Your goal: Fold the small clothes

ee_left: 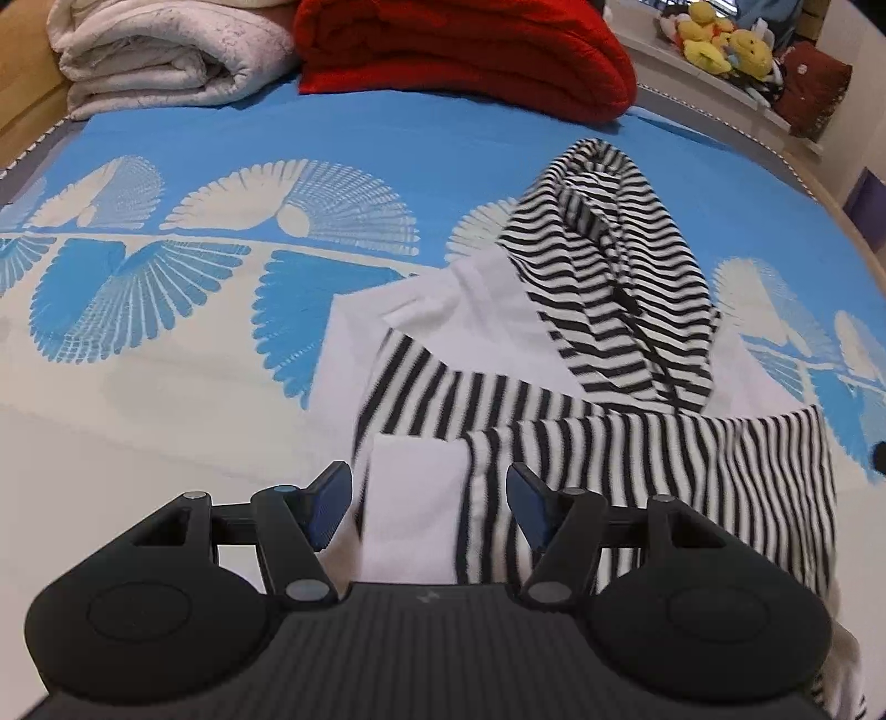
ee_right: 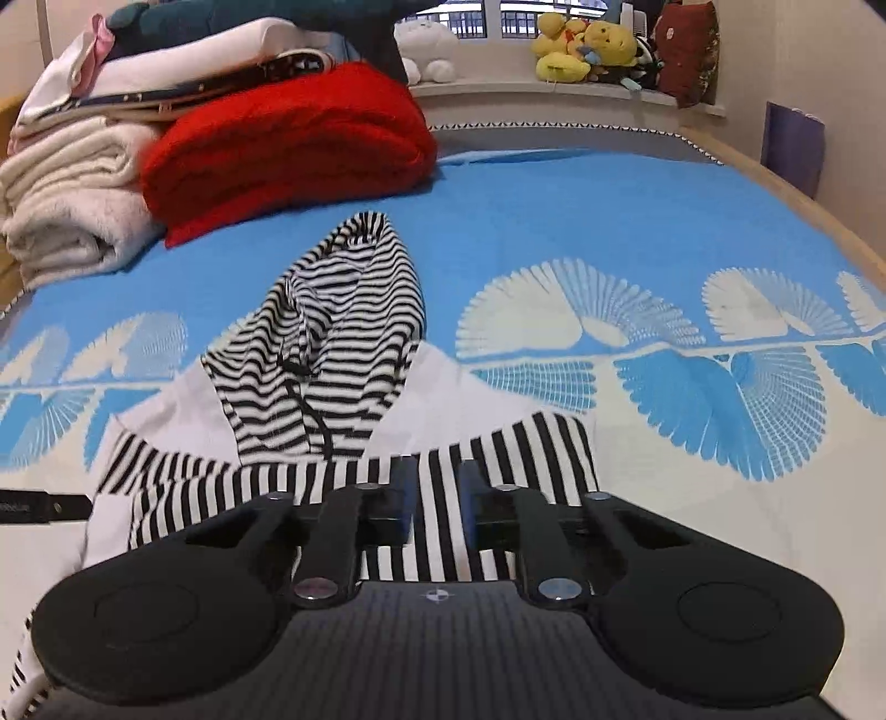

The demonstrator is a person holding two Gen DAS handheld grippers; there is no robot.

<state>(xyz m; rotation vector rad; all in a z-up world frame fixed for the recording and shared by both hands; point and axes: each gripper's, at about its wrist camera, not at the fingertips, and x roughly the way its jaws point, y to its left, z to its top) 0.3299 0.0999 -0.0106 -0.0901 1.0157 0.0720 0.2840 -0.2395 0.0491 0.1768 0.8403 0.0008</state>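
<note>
A small hoodie (ee_left: pixel 487 310) with a white body and a black-and-white striped hood (ee_left: pixel 620 266) and sleeves lies on the blue and white bedspread (ee_left: pixel 277 149). My left gripper (ee_left: pixel 429 498) hangs open just over a white cuff (ee_left: pixel 412 509) and a striped sleeve (ee_left: pixel 421 387); its pads do not touch the cloth. In the right wrist view the hood (ee_right: pixel 343 321) lies ahead, and my right gripper (ee_right: pixel 434 498) stands nearly closed, shut on a striped fold of the hoodie (ee_right: pixel 498 448). That striped part (ee_left: pixel 769 471) looks lifted at the right of the left wrist view.
A folded red blanket (ee_right: pixel 288 149) and a folded cream blanket (ee_right: pixel 66 210) lie at the far end of the bed, with more folded laundry (ee_right: pixel 183 66) stacked behind. Yellow plush toys (ee_right: pixel 581 50) sit on the window ledge. The bed's wooden edge (ee_right: pixel 803 199) runs along the right.
</note>
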